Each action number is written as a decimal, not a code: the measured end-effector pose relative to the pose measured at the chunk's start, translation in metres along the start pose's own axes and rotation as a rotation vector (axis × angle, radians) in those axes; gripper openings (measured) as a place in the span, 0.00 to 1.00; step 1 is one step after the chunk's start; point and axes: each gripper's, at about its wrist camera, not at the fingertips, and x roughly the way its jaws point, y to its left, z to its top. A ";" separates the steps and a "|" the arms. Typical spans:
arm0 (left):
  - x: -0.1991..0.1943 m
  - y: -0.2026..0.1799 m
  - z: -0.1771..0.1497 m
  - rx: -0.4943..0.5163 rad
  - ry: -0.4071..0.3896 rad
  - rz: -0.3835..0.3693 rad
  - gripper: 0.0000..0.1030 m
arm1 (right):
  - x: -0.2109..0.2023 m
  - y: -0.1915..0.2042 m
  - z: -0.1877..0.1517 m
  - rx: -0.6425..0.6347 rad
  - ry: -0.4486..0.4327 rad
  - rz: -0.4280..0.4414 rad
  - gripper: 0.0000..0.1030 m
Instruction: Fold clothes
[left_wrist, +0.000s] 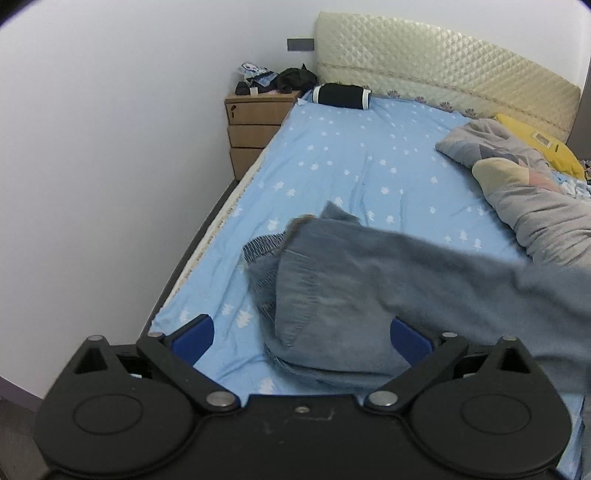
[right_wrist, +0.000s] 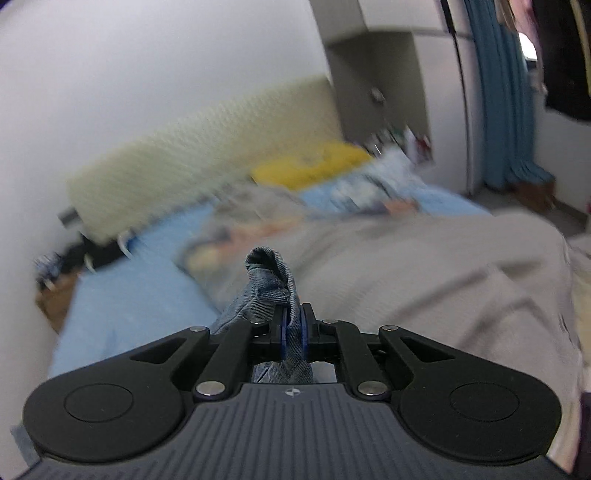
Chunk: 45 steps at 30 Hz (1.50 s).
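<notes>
Right gripper (right_wrist: 293, 334) pinching jeans (right_wrist: 271, 284) fold. Left gripper (left_wrist: 301, 336) spread wide, jeans (left_wrist: 332, 288) bunched between fingers, on bed (left_wrist: 351, 155).

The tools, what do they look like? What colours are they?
Both are black, with round disc-shaped sides, angled link bars and shiny silver pins. The left tool has blue finger pads and a smooth body. The right tool has blue pads too, and a ridged grey body.
</notes>
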 end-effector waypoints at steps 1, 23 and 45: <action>0.000 -0.005 0.002 0.002 0.003 0.005 0.99 | 0.011 -0.006 -0.010 -0.008 0.034 -0.010 0.06; 0.058 0.027 0.041 -0.153 0.109 -0.010 0.99 | 0.076 0.031 -0.094 -0.194 0.158 -0.058 0.60; 0.351 0.070 0.153 -0.419 0.398 -0.081 0.91 | 0.145 0.177 -0.143 -0.205 0.459 -0.064 0.60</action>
